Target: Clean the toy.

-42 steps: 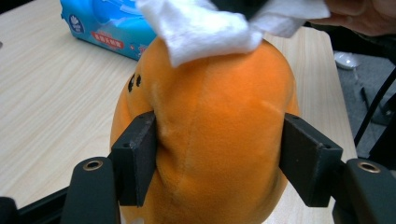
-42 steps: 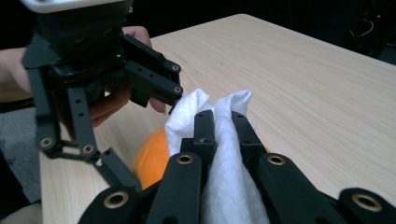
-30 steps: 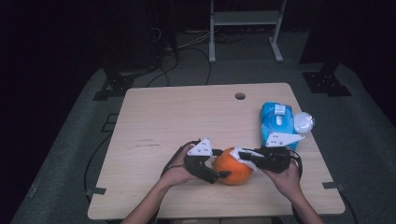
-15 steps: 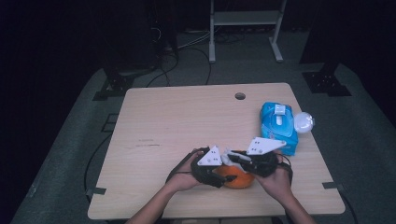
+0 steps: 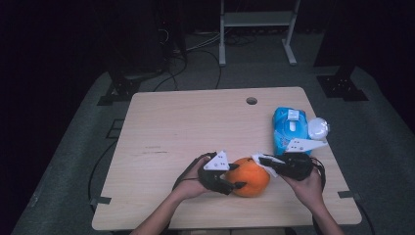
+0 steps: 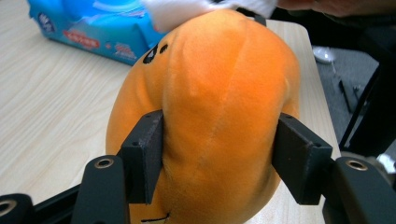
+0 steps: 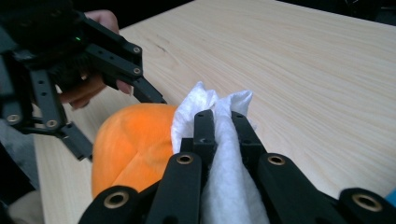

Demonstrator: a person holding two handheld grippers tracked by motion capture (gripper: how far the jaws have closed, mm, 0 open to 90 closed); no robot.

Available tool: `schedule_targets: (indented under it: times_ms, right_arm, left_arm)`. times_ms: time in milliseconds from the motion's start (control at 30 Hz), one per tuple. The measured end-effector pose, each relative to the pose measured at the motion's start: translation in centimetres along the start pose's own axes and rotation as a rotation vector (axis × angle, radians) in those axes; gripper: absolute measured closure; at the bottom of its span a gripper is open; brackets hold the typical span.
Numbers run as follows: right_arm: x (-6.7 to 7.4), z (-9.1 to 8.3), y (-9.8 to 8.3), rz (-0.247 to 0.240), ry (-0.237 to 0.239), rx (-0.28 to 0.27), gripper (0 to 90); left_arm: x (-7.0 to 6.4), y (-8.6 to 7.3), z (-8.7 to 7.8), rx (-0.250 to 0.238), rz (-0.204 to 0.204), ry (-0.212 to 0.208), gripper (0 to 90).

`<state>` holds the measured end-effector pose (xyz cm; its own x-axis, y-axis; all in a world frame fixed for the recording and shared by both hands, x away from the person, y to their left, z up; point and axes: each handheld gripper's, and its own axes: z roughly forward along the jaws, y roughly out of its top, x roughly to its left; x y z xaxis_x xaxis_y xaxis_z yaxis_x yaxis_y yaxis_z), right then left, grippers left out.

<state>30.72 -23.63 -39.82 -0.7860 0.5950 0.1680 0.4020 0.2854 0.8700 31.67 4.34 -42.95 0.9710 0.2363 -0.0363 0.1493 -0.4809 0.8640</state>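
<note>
1. Your left gripper [image 5: 235,183] is clamped on the orange plush toy [image 5: 250,176]; in the left gripper view its two black pads press into the toy's [image 6: 215,107] sides and dent the fabric. The jaws have just been closing, with the toy between them.
2. The toy rests on the wooden table [image 5: 186,127], near its front edge, with your left gripper on its left flank and your right gripper [image 5: 262,160] just beside its upper right.
3. Your right gripper [image 7: 223,122] is clenched on a white wipe [image 7: 224,140]; its jaws stand nearly together with the wipe bunched between and around them.
4. The wipe [image 5: 266,164] lies against the top of the toy; in the left gripper view it [image 6: 187,11] touches the toy's upper end.
5. A blue pack of wipes [image 5: 288,129] lies behind and to the right of the toy, well apart from it. A white round object [image 5: 318,129] sits just beyond the pack, at the table's right edge; you cannot tell from the views what it is.
</note>
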Motion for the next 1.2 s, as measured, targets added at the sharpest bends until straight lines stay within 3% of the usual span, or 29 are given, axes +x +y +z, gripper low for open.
schedule_targets:
  times_ms: [133,200,267,333,533,600,833,933,1067,1200]
  right_arm:
    - [0.8,0.1,0.5,-0.004,0.045,-0.038,82.5]
    - [1.5,0.3,0.8,-0.030,0.072,-0.041,82.5]
    - [1.8,0.5,0.9,-0.053,0.055,-0.038,82.4]
    - [1.3,0.5,0.6,-0.032,0.053,-0.043,82.4]
    - [-1.8,0.4,-1.2,0.068,-0.028,-0.014,82.4]
    - [-2.2,0.6,-1.6,0.103,-0.004,-0.021,82.4]
    - [-0.7,0.9,-0.2,0.051,-0.002,-0.055,82.5]
    - [0.0,0.7,0.4,0.028,-0.003,-0.077,82.6]
    - [1.1,0.5,1.2,-0.003,0.036,-0.102,82.6]
    - [2.8,1.5,1.9,-0.068,0.066,-0.076,82.5]
  left_arm:
    - [0.9,-0.3,-0.3,-0.016,-0.086,0.011,38.8]
    - [1.5,-0.5,-0.6,-0.024,-0.131,0.012,38.9]
    - [1.9,-0.7,-0.8,-0.034,-0.146,-0.002,38.6]
    - [2.1,-0.9,-0.9,-0.039,-0.154,-0.011,38.4]
    - [2.7,-1.2,-1.2,-0.052,-0.184,-0.017,37.9]
    - [2.7,-1.2,-1.2,-0.055,-0.194,-0.016,37.9]
    - [2.0,-0.6,-1.0,-0.043,-0.189,-0.001,40.0]
    - [1.5,0.0,-0.9,-0.033,-0.175,0.032,41.8]
    - [1.5,0.2,-0.5,-0.047,-0.192,0.036,43.4]
    - [1.4,0.3,-0.5,-0.041,-0.184,0.038,44.1]
